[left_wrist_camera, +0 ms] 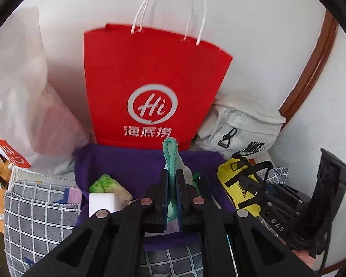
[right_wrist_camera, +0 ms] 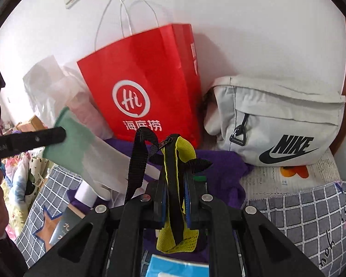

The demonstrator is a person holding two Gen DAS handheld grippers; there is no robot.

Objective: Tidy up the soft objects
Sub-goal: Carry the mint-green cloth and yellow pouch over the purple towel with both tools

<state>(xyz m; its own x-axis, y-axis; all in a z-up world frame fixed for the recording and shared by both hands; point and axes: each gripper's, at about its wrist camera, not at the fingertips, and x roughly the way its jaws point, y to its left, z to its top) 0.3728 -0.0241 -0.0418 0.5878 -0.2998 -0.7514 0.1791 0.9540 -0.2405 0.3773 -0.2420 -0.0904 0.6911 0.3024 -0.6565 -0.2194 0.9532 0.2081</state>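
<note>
Over the purple cloth (left_wrist_camera: 126, 168), we hold two soft things.
Left fingers (left_wrist_camera: 171, 184) pinch a green-edged pouch (left_wrist_camera: 171, 152); right fingers (right_wrist_camera: 176, 184) clamp a yellow bag (right_wrist_camera: 173, 161).

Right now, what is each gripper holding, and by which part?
The left gripper pinches a teal-edged cloth along its stitched edge. The right gripper clamps the yellow pouch across its mesh body and black strap.

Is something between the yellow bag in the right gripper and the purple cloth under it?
Nothing visible blocks it. The right gripper is shut on the yellow bag, which hangs directly above the purple cloth. The bag's own black strap dangles beside it. The red paper bag stands behind the cloth.
</note>
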